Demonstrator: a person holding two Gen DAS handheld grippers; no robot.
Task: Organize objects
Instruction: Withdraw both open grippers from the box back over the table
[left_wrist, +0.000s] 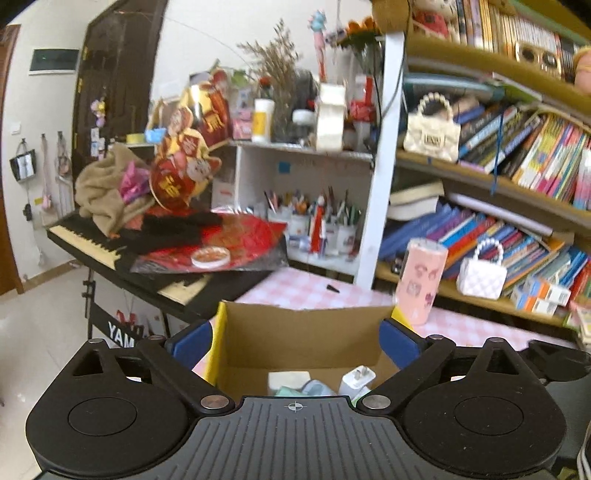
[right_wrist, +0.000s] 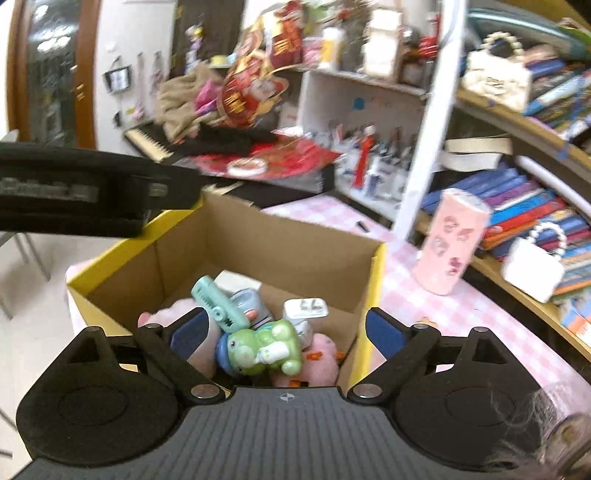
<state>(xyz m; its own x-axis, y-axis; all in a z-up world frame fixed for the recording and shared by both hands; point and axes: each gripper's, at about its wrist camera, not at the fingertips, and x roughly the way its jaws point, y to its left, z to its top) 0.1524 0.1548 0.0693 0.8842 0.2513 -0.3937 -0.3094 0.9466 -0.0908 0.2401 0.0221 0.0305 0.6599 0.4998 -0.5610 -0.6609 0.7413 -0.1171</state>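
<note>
The right gripper (right_wrist: 284, 332) hangs above an open box (right_wrist: 266, 236), its fingers spread wide with nothing between them. Inside the box lie a green frog (right_wrist: 269, 347), a mint clip (right_wrist: 218, 302), a white charger (right_wrist: 306, 308) and pink plush (right_wrist: 321, 363). At 2 o'clock a pink cup (right_wrist: 452, 242) stands on the desk (right_wrist: 461, 314).

I counted one box (right_wrist: 295, 240), one tumbler (right_wrist: 452, 242), two handbags (left_wrist: 431, 134) (left_wrist: 481, 275), one charger (right_wrist: 306, 308), one frog (right_wrist: 264, 345), one clip (right_wrist: 218, 304).
</note>
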